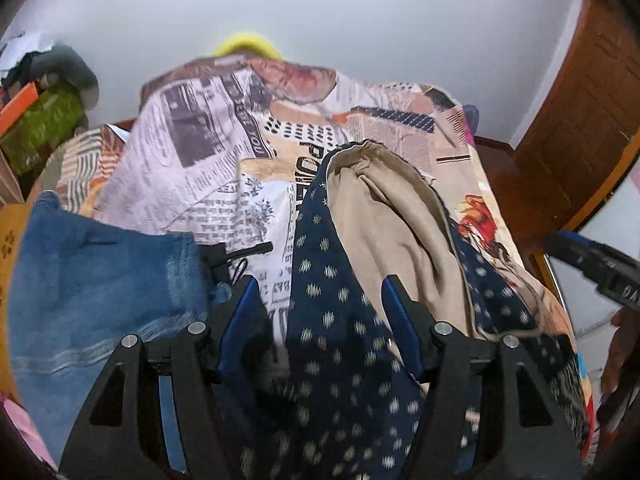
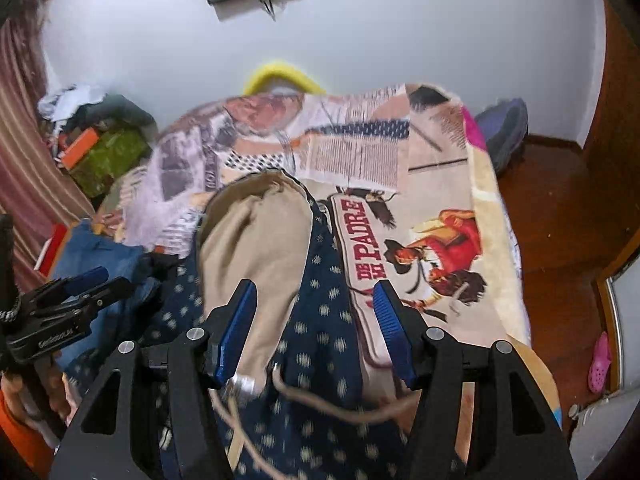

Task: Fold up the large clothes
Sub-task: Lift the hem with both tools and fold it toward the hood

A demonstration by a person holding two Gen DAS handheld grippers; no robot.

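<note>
Left wrist: left gripper fingers spread, pinching nothing, above dotted navy garment; right gripper likewise.

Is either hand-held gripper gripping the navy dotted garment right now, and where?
Neither. The left hand-held gripper and right hand-held gripper both stand open above the navy dotted garment, pads off the cloth.
</note>
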